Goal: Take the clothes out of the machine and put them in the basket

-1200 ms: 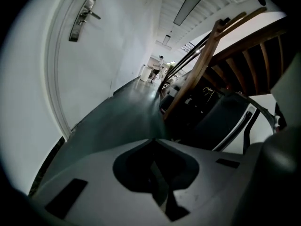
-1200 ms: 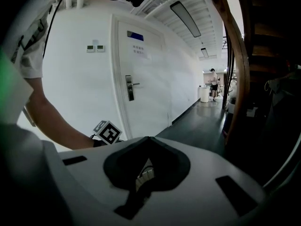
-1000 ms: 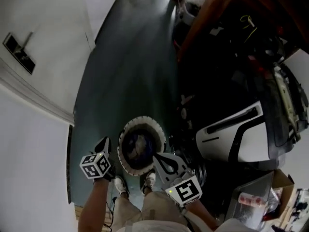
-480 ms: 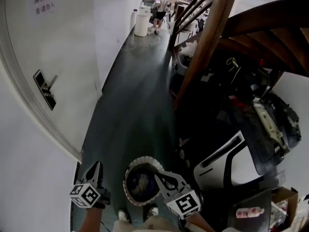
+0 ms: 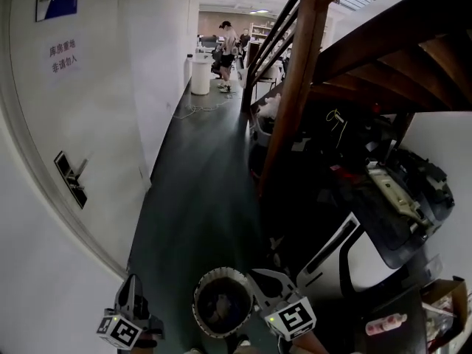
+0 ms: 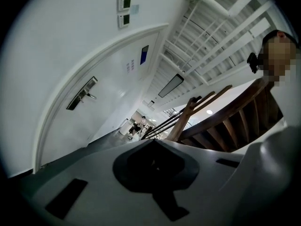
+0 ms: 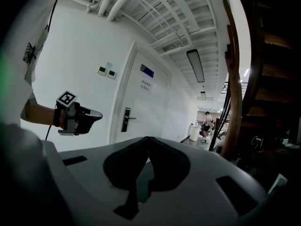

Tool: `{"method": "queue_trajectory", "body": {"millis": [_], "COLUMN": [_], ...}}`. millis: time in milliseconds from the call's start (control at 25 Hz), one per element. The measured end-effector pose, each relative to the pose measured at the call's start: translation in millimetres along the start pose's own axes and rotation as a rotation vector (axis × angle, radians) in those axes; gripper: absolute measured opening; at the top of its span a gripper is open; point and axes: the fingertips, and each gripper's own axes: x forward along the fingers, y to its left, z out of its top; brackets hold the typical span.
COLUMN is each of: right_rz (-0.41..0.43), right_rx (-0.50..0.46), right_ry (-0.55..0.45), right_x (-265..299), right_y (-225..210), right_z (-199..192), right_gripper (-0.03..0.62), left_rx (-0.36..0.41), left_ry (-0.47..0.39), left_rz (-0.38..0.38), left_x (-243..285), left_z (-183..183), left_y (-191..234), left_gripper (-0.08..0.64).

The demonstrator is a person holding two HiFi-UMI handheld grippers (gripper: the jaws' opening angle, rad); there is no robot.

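The left tongs and the right tongs are each pinched together at the tips with nothing in them. The round white-rimmed basket stands on the dark floor between and below them, nearer the right pair. A dark heap of clothes lies inside the basket, touching neither pair, and the white machine sits just beyond the right tongs on their outer side.
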Motion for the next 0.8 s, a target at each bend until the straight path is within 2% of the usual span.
{"method": "queue_trajectory", "body": {"millis": [160, 400, 800], "right_rz": [-0.055, -0.110, -0.102], "right_rx": [-0.006, 0.019, 0.019], "right_ry": [-0.003, -0.007, -0.012], "right_x": [-17, -27, -15], "right_y": [-15, -26, -25], "right_z": [3, -1, 5], "right_gripper": [0.012, 0.012, 0.012], "left_rx": [0.015, 0.004, 0.007], "left_ry": [-0.027, -0.044, -0.044], "left_rz": [-0.034, -0.039, -0.070], "left_x": [-12, -14, 3], "left_z": [8, 6, 15], "left_y": [-18, -22, -25], "left_gripper": [0.014, 0.014, 0.014]}}
